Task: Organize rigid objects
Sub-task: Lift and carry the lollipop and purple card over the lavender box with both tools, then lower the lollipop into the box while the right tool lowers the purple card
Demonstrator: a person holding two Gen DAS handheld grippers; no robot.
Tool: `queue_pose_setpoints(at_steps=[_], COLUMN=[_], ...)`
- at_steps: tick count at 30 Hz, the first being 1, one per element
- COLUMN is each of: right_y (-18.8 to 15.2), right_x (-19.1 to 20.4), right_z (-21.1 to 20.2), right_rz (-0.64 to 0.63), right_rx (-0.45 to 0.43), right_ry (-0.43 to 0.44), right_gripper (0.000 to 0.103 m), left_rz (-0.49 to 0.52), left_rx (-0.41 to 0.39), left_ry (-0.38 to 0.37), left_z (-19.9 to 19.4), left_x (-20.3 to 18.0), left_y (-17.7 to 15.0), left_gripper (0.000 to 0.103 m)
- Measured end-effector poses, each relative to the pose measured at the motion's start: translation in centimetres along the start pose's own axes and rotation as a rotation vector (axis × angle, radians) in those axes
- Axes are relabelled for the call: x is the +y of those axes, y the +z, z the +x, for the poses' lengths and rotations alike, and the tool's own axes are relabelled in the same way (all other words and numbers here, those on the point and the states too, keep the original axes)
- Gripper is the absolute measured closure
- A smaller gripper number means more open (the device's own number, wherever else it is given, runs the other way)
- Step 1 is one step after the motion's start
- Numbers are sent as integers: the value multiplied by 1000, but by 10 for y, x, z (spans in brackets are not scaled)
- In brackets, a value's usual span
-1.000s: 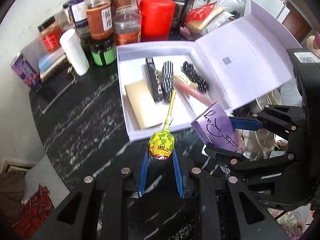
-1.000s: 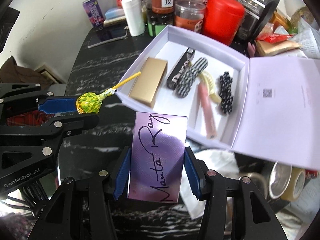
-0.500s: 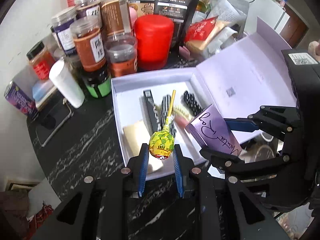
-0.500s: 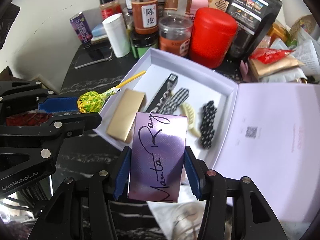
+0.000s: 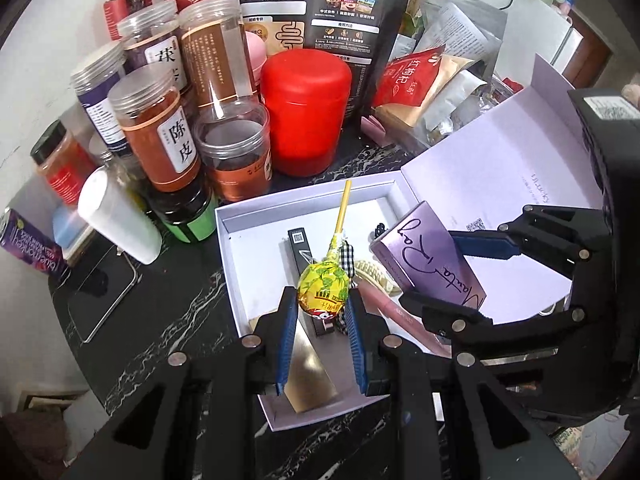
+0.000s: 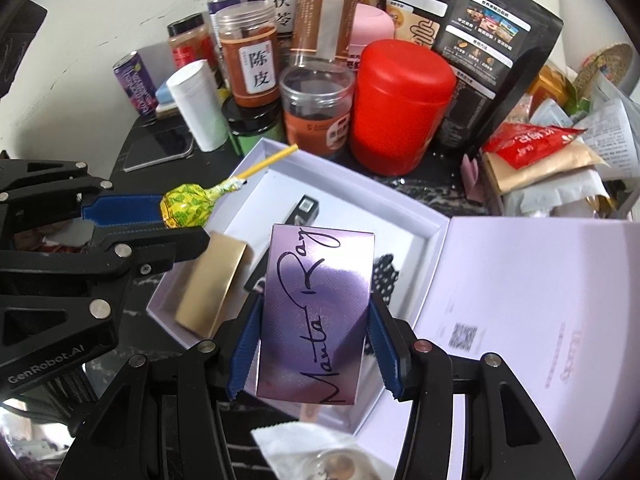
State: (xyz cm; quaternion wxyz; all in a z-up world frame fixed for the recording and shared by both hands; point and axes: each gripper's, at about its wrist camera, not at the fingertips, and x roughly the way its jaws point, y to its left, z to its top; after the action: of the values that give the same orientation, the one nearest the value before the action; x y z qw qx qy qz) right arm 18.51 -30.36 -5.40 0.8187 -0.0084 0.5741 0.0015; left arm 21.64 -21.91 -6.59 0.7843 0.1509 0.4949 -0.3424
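From your left wrist view, your left gripper (image 5: 322,312) has its jaws pinching the yellow-wrapped lollipop (image 5: 322,290) by its head, stick pointing up and away, above the near half of the open white gift box (image 5: 228,264). The wrapper is slick and the head round, so it could roll out of the pinch if you tilt; dropped from here it would likely land on the gold card (image 5: 310,376) or the black tube (image 5: 304,256) rather than on bare box floor. From your right wrist view, your right gripper (image 6: 314,344) has its jaws clamped on the side edges of the purple "Manta Ray" box (image 6: 316,316), held over the middle of the gift box near the open lid (image 6: 540,300). The two grippers sit close together, so lowering both at once risks them knocking. The red canister (image 6: 400,104) and jars stand just beyond the far rim; an overshoot could topple them.
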Motion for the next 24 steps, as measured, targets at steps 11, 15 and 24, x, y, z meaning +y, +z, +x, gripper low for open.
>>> queue_pose_setpoints(at_steps=[11,15,24], right_y=[14,15,11], right_x=[-18,-24,-35], right_z=[23,33,55], right_rz=[31,40,72], right_rx=[-23,-14,5], right_ry=[-24,-30,-55], right_gripper=[51,51,51], left_rz=[-27,-25,-27], left_rx=[28,41,73], left_ry=[-8,-6,4], left_z=[37,49,73], left_x=[8,9,11], left_y=[9,11,13], left_gripper=[79,79,79])
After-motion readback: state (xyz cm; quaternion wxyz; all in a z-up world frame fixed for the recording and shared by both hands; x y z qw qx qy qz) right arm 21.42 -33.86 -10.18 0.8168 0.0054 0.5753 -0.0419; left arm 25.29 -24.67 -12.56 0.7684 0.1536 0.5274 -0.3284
